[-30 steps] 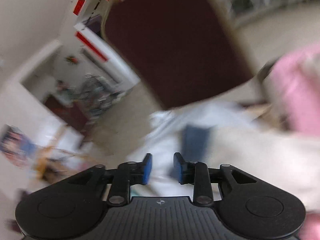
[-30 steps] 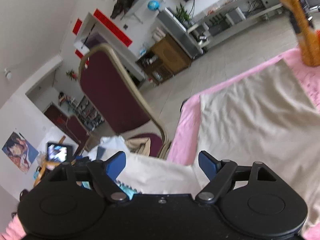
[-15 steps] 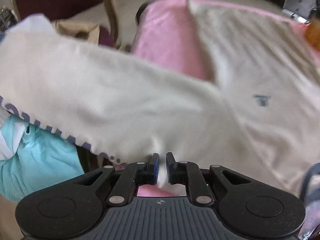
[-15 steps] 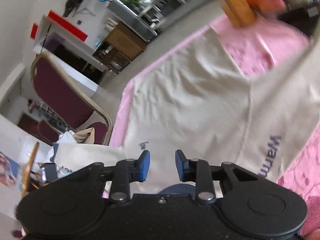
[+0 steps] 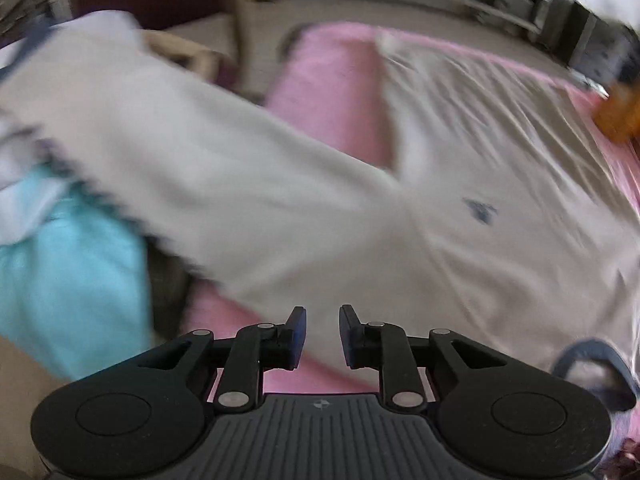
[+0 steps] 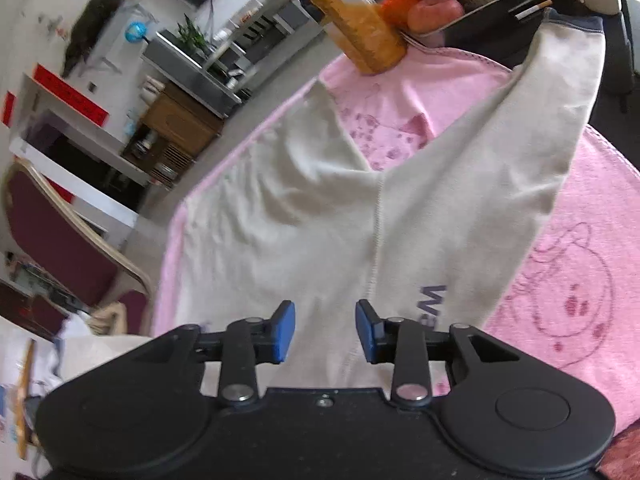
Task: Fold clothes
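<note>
A cream long-sleeved shirt [image 5: 460, 184] lies spread on a pink blanket [image 5: 332, 92], with a small dark logo [image 5: 480, 210] on its chest and a navy collar [image 5: 592, 356] at the lower right. One sleeve [image 5: 192, 160] stretches left off the blanket. My left gripper [image 5: 323, 336] hovers over the shirt's near edge, its jaws opening, and nothing is pinched between the pads. In the right wrist view the shirt [image 6: 304, 216] has its other sleeve [image 6: 520, 152] running up to the right, with purple lettering [image 6: 432, 300] near my right gripper [image 6: 325, 332]. That gripper is narrowly open above the cloth.
A turquoise garment [image 5: 68, 280] is heaped left of the blanket. A maroon chair [image 6: 52, 232] stands beyond the table's left side. An orange bottle [image 6: 360, 28] and a tray of fruit [image 6: 480, 4] stand at the far edge, where the sleeve's cuff rests.
Both grippers have come down and tilted from the room toward the shirt. The right jaws narrowed from wide apart. The left jaws nearly met, then spread a little.
</note>
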`<state>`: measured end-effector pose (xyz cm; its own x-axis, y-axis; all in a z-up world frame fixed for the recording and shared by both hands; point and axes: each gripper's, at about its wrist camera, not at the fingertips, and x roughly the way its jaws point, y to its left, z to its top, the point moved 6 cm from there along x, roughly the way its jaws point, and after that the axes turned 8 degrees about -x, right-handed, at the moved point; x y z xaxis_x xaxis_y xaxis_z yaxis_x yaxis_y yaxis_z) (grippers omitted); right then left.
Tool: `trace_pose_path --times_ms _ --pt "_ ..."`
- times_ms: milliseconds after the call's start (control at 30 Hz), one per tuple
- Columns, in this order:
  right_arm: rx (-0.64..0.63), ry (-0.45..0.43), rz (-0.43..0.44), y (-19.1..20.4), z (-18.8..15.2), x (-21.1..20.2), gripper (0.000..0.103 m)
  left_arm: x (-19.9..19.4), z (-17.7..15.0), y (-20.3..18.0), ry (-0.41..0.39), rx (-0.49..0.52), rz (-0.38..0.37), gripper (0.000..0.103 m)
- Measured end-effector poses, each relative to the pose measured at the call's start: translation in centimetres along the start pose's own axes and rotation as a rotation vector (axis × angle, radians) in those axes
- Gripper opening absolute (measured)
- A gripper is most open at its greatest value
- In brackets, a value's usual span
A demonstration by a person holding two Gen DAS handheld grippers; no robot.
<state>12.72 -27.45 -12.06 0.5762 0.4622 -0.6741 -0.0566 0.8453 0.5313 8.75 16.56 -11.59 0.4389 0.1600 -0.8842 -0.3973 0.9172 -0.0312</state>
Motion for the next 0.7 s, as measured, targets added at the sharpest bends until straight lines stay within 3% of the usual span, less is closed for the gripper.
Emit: trace_pose_path --times_ms 200,233,300,400,467,533,600,700 --pt "-0.318 0.115 -0.222 1.5 -2.7 4.1 0.025 2.0 -1.3 -2.6 0.001 0.14 0.115 0.03" --pt "-0.38 0.125 -0.265 1.5 -3.3 4.2 0.016 1.8 -1.5 -2.4 -0.001 0.162 0.137 0.031" --pt "-0.465 0.142 -0.373 1.2 -4.1 3.6 0.015 1.6 -1.8 -1.5 0.008 0.164 0.173 0.031" --pt "-0.418 0.132 -0.498 -0.8 -4.4 1.6 0.017 1.0 -2.4 0.0 0.01 0.122 0.232 0.025" --pt "-0.344 0.093 -0.538 -2.1 -3.9 0.0 0.019 0.0 -2.6 0.7 -0.03 0.071 0.208 0.018" --pt "-0.283 0.026 -0.471 -2.2 -3.1 -1.2 0.019 -1.3 -2.2 0.9 -0.089 0.026 0.139 0.02" --pt "-0.237 -0.022 -0.334 -1.2 -2.7 -1.8 0.019 -2.1 -1.6 -0.3 -0.134 0.026 0.032 0.02" --pt "-0.228 0.053 -0.143 1.1 -3.5 -0.3 0.019 -1.8 -2.1 -3.5 -0.094 0.093 -0.12 0.023"
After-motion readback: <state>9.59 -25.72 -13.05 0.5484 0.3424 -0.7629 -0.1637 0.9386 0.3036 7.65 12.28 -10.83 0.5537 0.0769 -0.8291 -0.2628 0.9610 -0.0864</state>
